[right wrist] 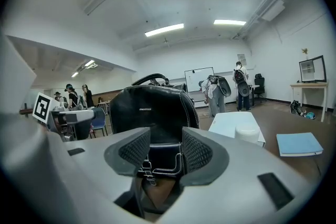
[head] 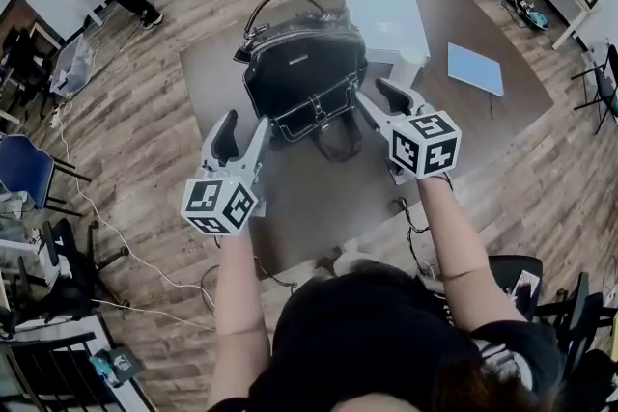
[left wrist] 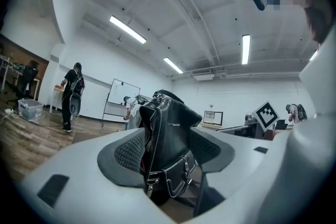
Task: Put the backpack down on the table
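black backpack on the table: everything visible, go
The backpack is black, glossy and leather-like, with pale stitching, an arched top handle and silver-buckled straps over a front pocket. It stands upright on the brown table. The left gripper and right gripper have jaws around its lower sides; whether their pads press is unclear.

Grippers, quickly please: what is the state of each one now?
Left gripper: open, jaws around a corner of the backpack, not clamped.
Right gripper: open, backpack's front between its jaws, not clamped.

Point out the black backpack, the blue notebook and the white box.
black backpack [head: 304, 77], head view, middle of its body.
blue notebook [head: 475, 68], head view, cover centre.
white box [head: 386, 19], head view, top face.
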`<state>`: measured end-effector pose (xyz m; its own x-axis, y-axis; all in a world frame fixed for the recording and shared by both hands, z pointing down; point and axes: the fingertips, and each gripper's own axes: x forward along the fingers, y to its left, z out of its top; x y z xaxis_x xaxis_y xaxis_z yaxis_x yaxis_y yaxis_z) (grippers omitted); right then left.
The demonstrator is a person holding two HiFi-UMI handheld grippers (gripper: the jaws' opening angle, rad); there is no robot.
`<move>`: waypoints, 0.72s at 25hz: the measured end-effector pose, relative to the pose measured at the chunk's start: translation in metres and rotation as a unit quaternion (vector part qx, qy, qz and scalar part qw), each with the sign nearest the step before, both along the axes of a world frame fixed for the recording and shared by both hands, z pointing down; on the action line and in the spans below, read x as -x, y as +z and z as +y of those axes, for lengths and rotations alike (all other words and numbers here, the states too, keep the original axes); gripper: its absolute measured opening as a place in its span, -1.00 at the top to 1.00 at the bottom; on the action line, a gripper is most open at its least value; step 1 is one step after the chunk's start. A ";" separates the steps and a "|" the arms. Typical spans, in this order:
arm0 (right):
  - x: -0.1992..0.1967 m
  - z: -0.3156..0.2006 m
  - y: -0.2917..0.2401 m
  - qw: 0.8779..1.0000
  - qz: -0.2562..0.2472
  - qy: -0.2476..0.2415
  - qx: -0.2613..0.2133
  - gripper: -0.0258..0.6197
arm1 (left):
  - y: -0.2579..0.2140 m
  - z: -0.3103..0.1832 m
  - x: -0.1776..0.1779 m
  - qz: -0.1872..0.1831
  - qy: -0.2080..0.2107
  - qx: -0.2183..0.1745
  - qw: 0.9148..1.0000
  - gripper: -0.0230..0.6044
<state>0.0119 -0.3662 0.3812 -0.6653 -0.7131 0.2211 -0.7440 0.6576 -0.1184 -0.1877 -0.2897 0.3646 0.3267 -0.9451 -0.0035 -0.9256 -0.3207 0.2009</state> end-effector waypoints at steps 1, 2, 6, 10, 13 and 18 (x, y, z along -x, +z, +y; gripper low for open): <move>0.001 0.003 0.000 1.000 0.000 0.000 0.000 0.29 | 0.000 0.005 0.000 0.005 -0.001 -0.002 1.000 0.09; 0.001 0.007 0.001 1.000 0.000 -0.001 0.001 0.31 | 0.001 0.010 0.000 0.010 -0.003 -0.003 1.000 0.11; 0.004 0.020 0.006 1.000 -0.002 -0.002 0.007 0.41 | 0.008 0.026 0.001 0.016 -0.015 0.003 1.000 0.20; 0.005 0.032 0.015 1.000 0.001 0.005 0.016 0.58 | 0.021 0.041 0.002 0.025 -0.024 0.018 0.999 0.38; 0.003 0.039 0.020 1.000 0.001 0.016 0.021 0.78 | 0.030 0.051 0.004 0.027 -0.038 0.029 0.999 0.46; 0.001 0.050 0.026 0.999 -0.016 0.024 0.036 0.86 | 0.039 0.063 0.010 0.026 -0.064 0.049 0.996 0.59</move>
